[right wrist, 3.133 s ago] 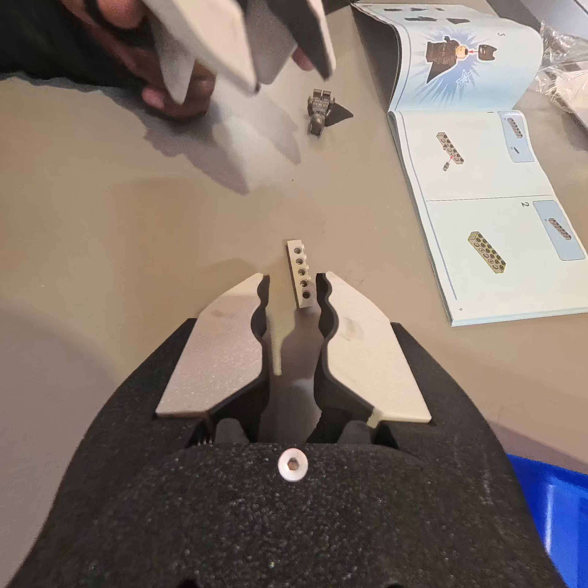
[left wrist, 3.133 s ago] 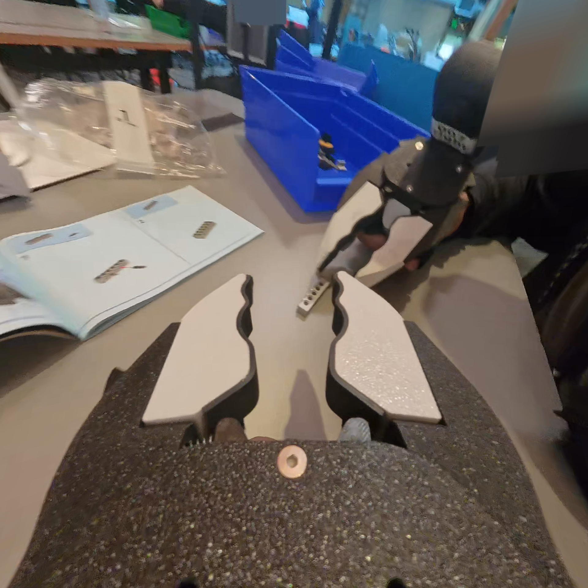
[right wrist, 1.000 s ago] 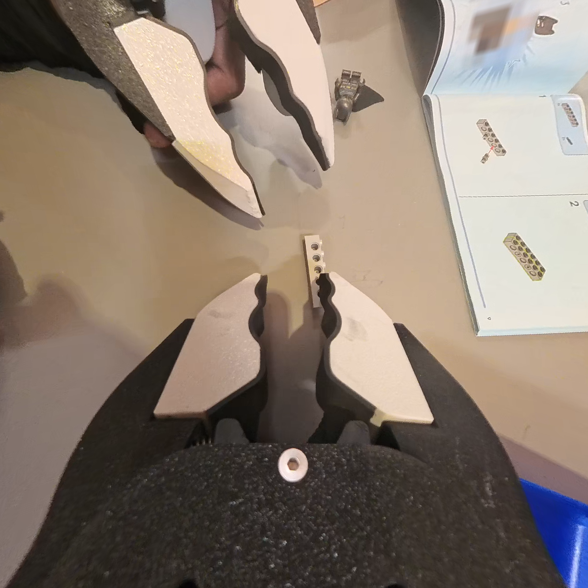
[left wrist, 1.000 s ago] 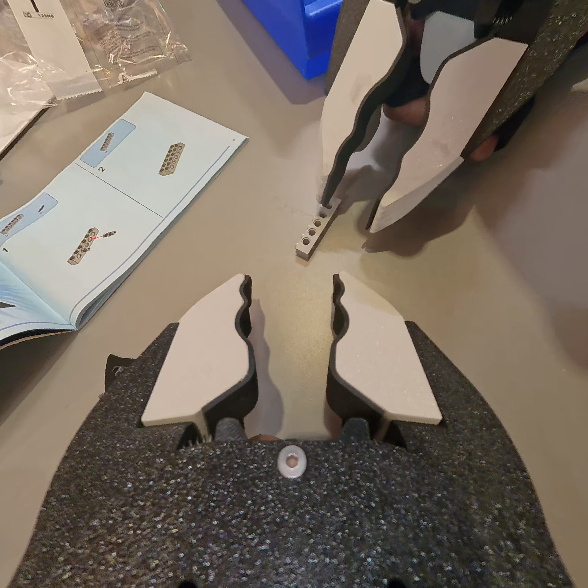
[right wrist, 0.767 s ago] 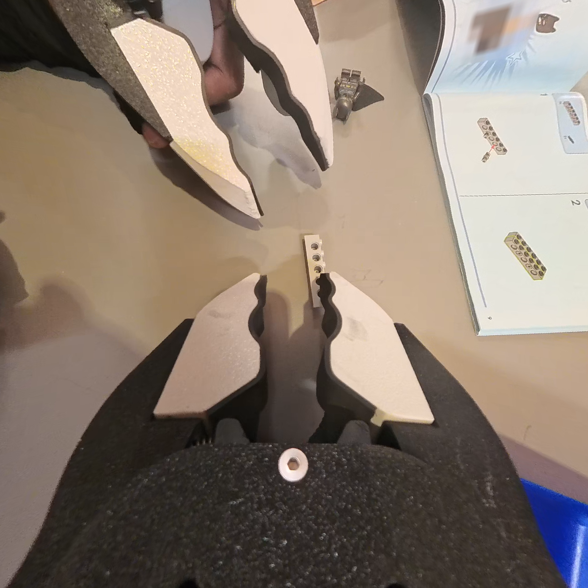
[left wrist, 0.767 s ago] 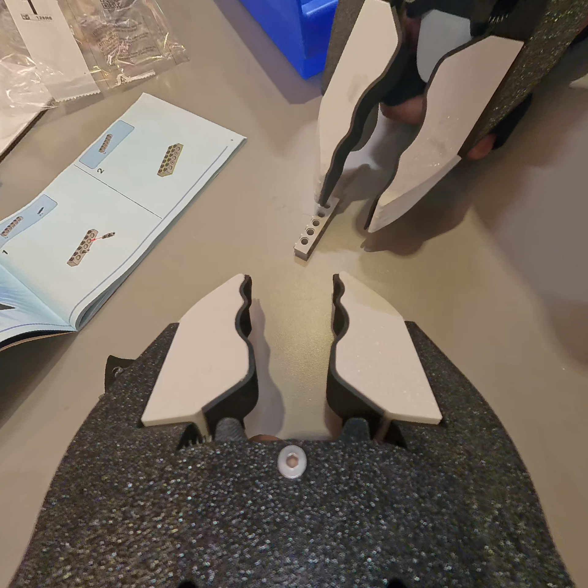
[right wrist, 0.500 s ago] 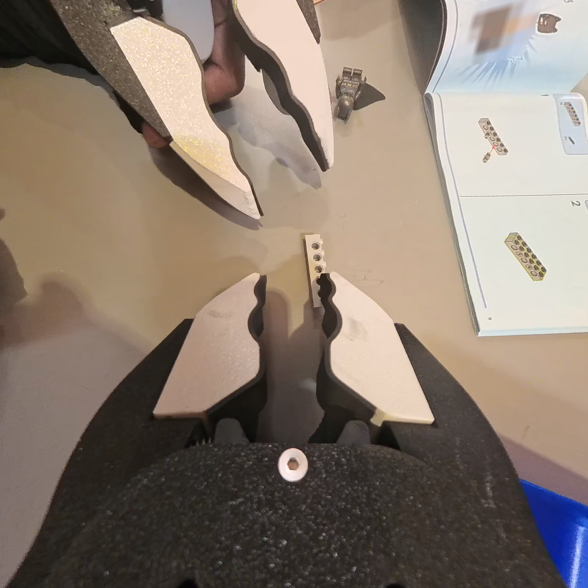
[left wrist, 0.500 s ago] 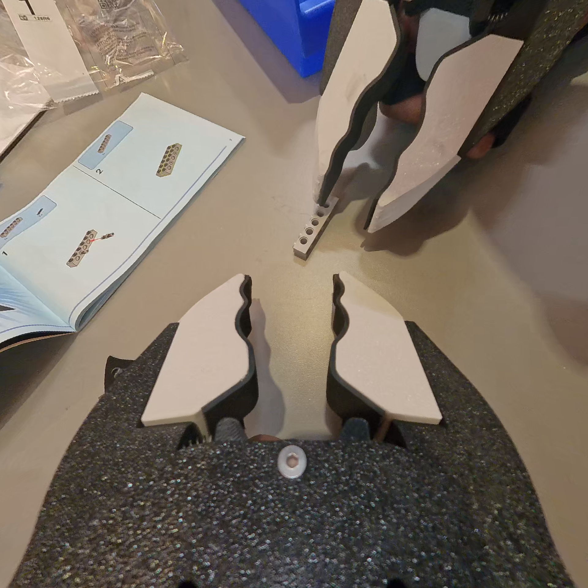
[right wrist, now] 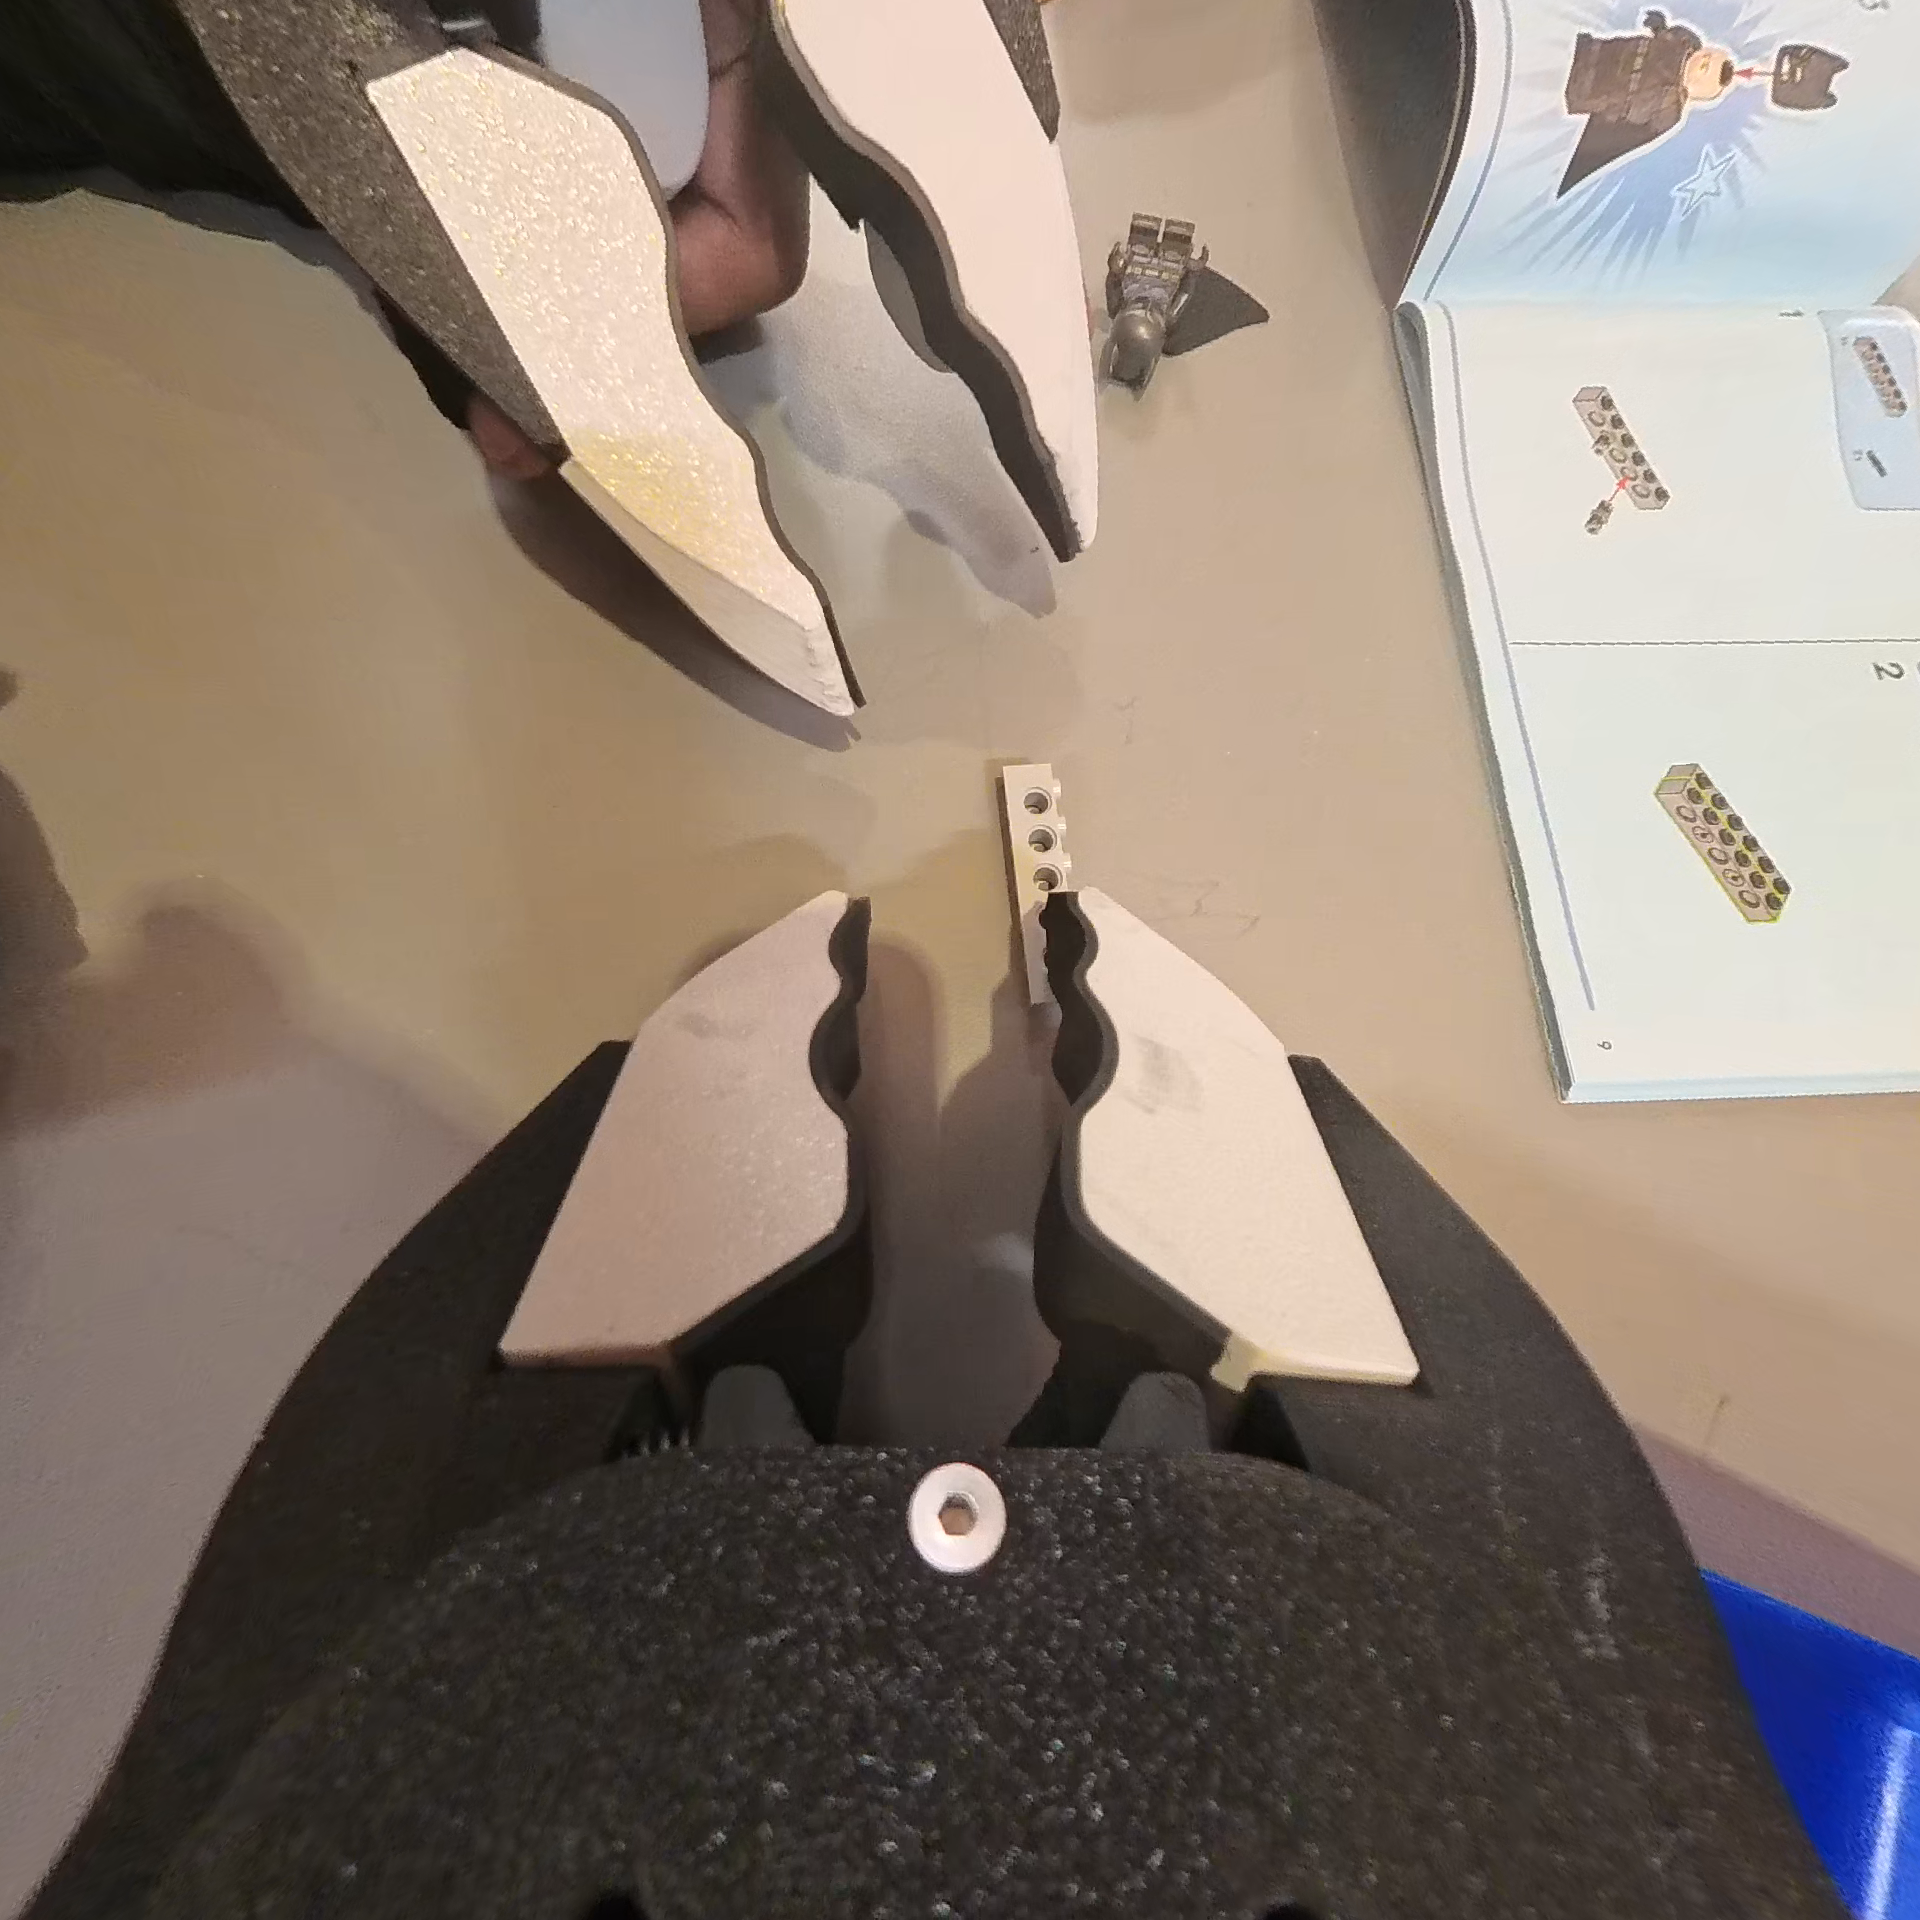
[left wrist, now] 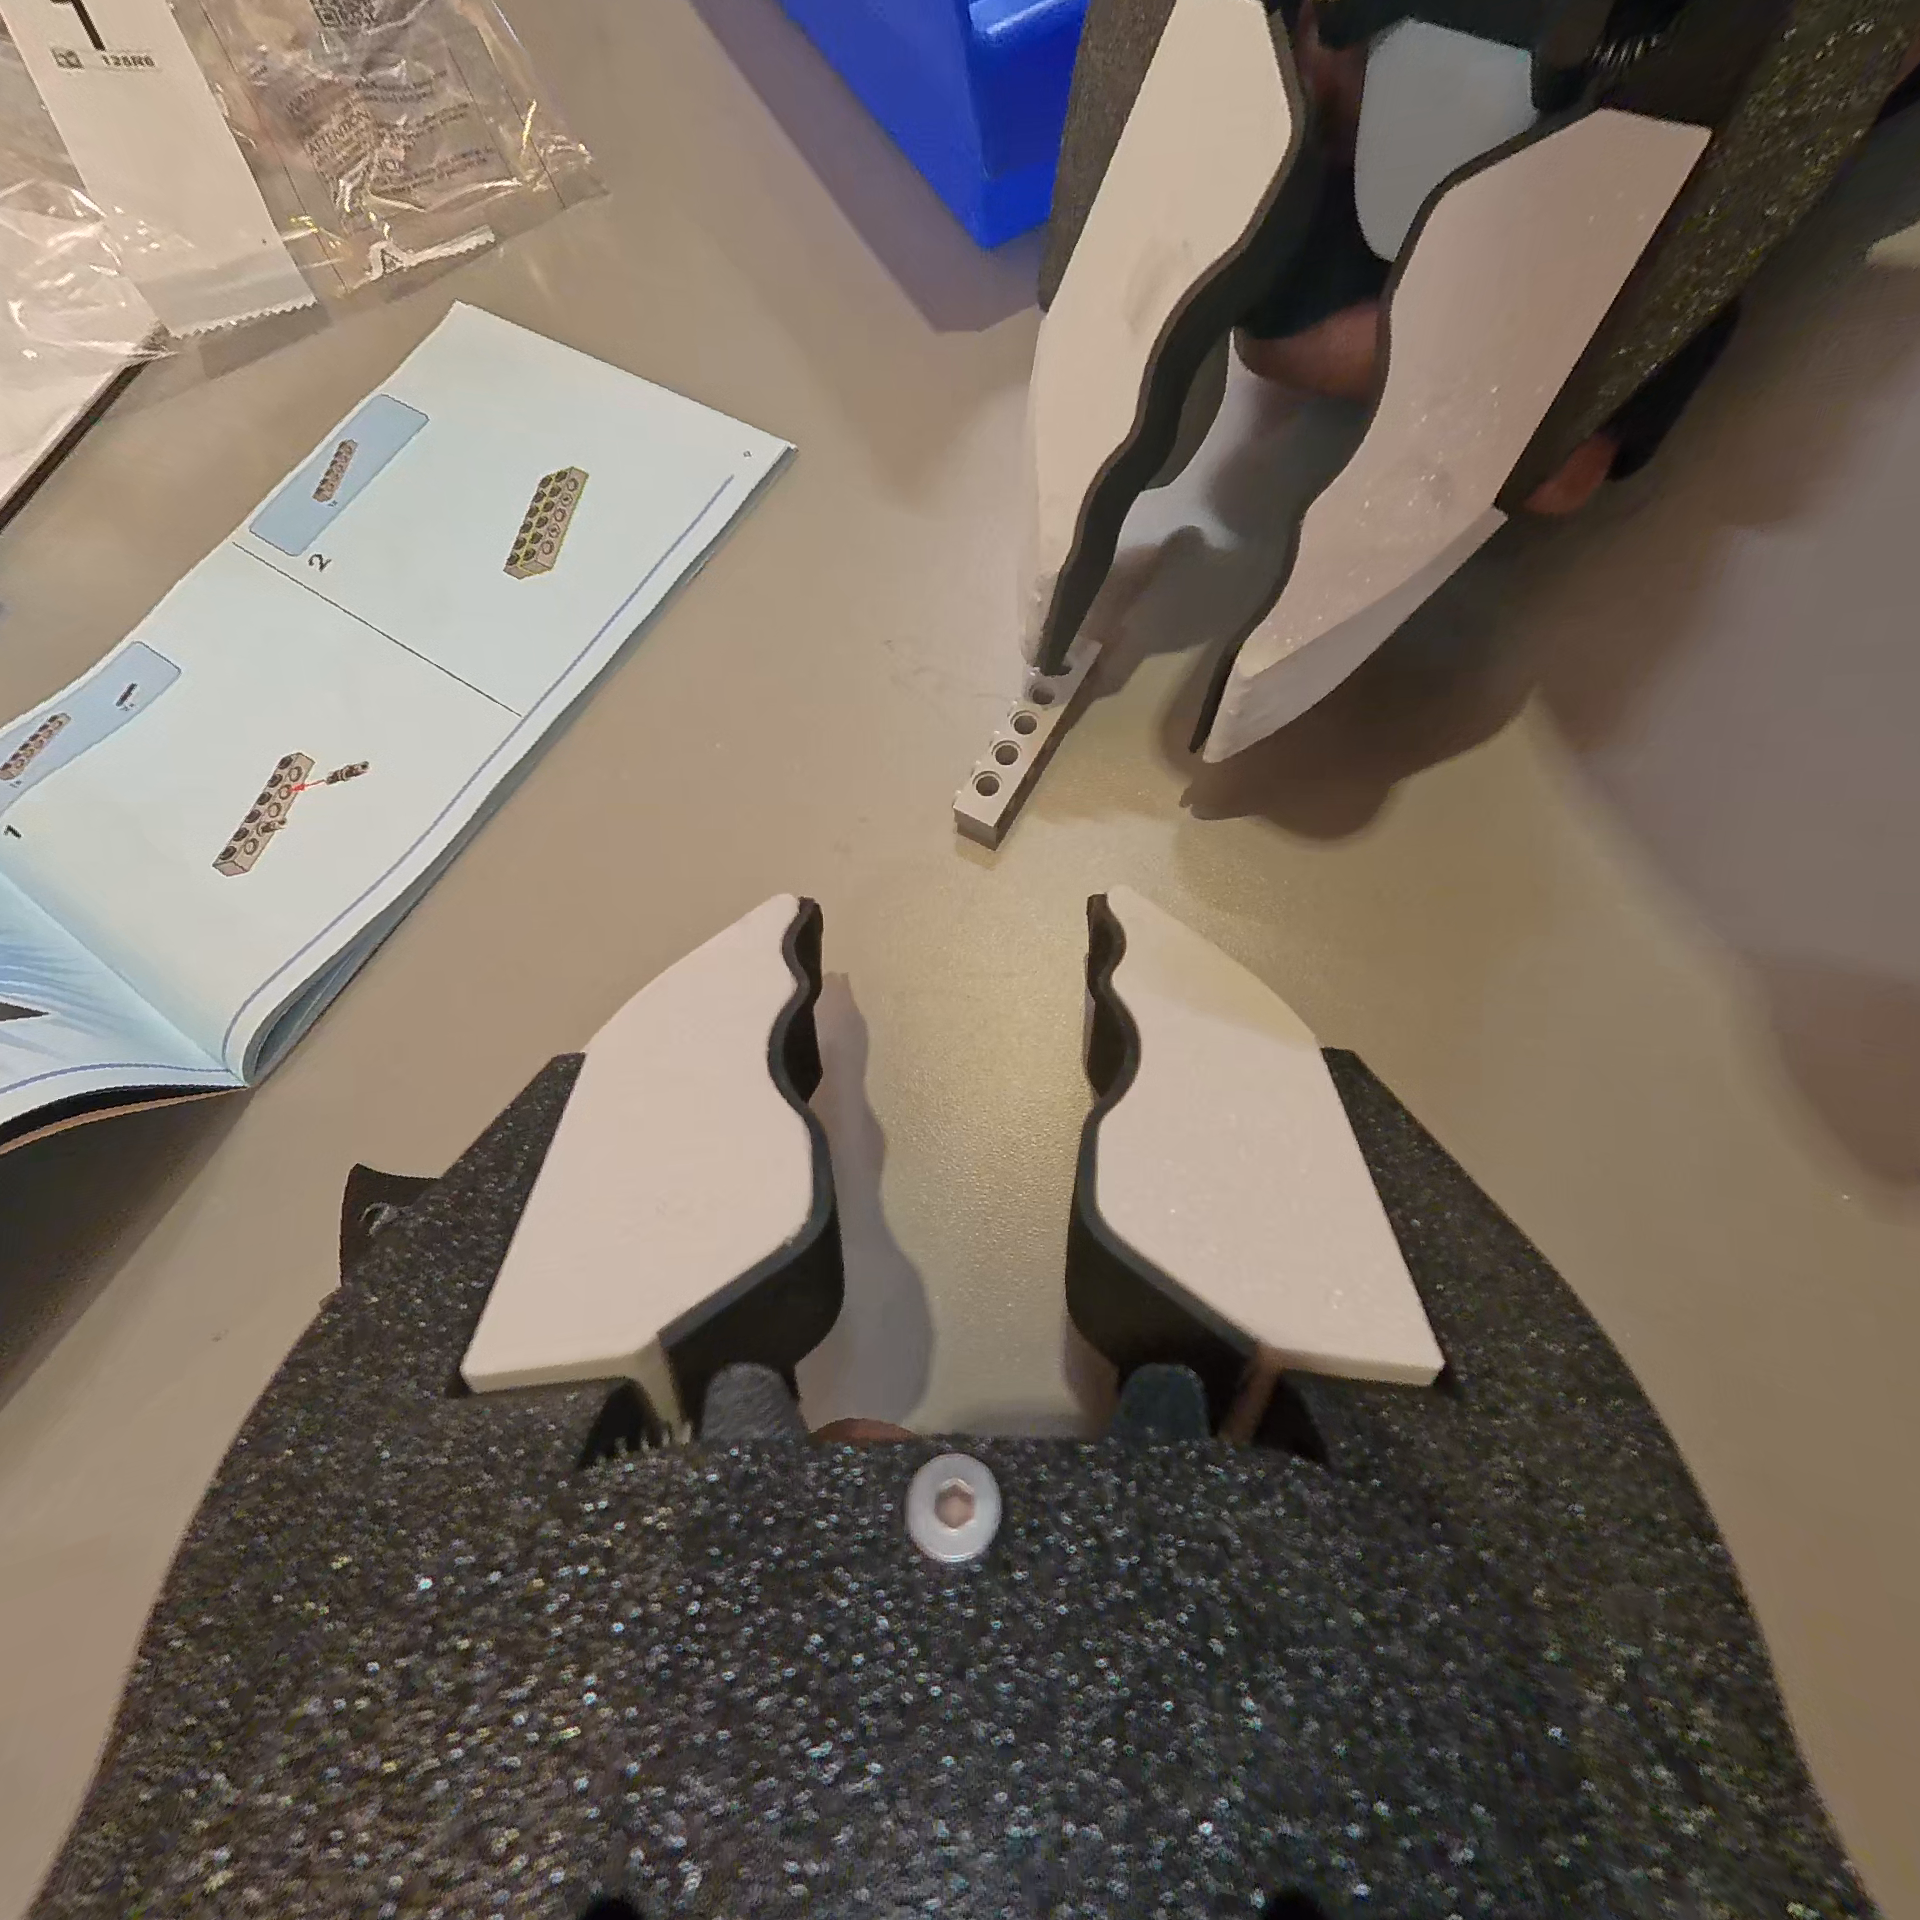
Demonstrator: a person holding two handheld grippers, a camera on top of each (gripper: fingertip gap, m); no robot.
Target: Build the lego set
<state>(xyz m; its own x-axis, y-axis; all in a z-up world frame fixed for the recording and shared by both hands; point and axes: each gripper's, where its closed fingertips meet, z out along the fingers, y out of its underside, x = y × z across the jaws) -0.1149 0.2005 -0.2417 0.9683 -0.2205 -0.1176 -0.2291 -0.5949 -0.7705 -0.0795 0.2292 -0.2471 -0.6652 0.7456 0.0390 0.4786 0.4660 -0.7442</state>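
Observation:
A light grey beam brick with round holes [left wrist: 1023,743] lies flat on the tan table. My left gripper [left wrist: 945,904] is open and empty, and hovers just short of the brick's near end. My right gripper [right wrist: 956,909] is open. Its right fingertip [right wrist: 1070,925] rests over one end of the brick [right wrist: 1034,831], and the left finger stands clear of it. The left wrist view shows that gripper [left wrist: 1138,696] tilted down, with one fingertip [left wrist: 1055,644] on the brick's far end. My left gripper also shows in the right wrist view [right wrist: 956,623], above the brick.
An open pale blue instruction booklet [left wrist: 416,675] lies left of the brick and also shows in the right wrist view [right wrist: 1714,623]. A dark minifigure [right wrist: 1148,291] lies beyond. A blue bin [left wrist: 966,94] and clear plastic bags [left wrist: 312,125] sit farther back. Across from one pair of fingers to the other is roughly 5 cm.
Three seconds ago the brick lay between my right gripper's fingers; now it lies under the right fingertip. My left gripper has moved closer and tilted down. Little has moved in the last second.

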